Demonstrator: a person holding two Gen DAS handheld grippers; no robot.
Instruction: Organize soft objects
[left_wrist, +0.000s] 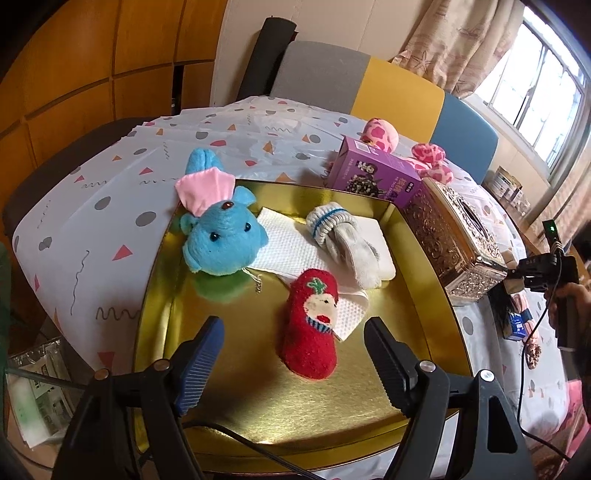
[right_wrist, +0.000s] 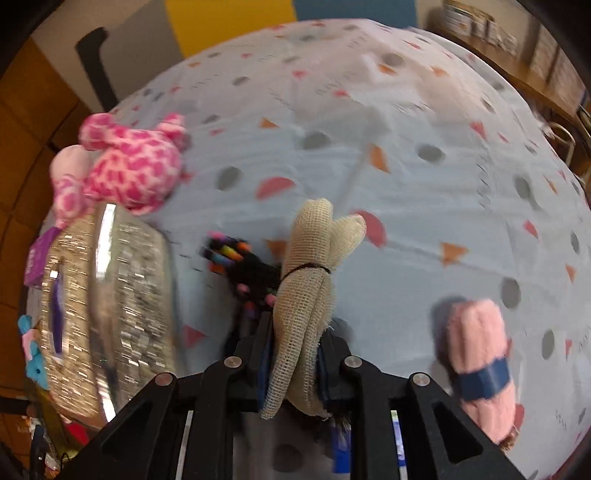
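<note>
Left wrist view: the left claw (left_wrist: 291, 356) stands wide above a gold tray (left_wrist: 369, 398) on the counter (left_wrist: 92, 192), which is covered with a patterned cloth. Its fingers straddle a red sock (left_wrist: 312, 325) lying in the tray without touching it. Farther in lie a blue plush toy (left_wrist: 221, 240), a white sock (left_wrist: 343, 240) and a paper napkin (left_wrist: 284, 251). Beside the tray stand a purple box (left_wrist: 373, 173) and an ornate metal tissue box (left_wrist: 454, 236), with a pink spotted plush toy (left_wrist: 430, 157) behind them.

Right wrist view: the right claw (right_wrist: 293, 354), narrow, grips a beige mesh cloth bundle (right_wrist: 310, 280) tied with a dark band, held above the counter. A pink rolled sock (right_wrist: 480, 354) with a blue band lies to the right, a black item with coloured tips (right_wrist: 240, 266) to the left. The picture is blurred.
</note>
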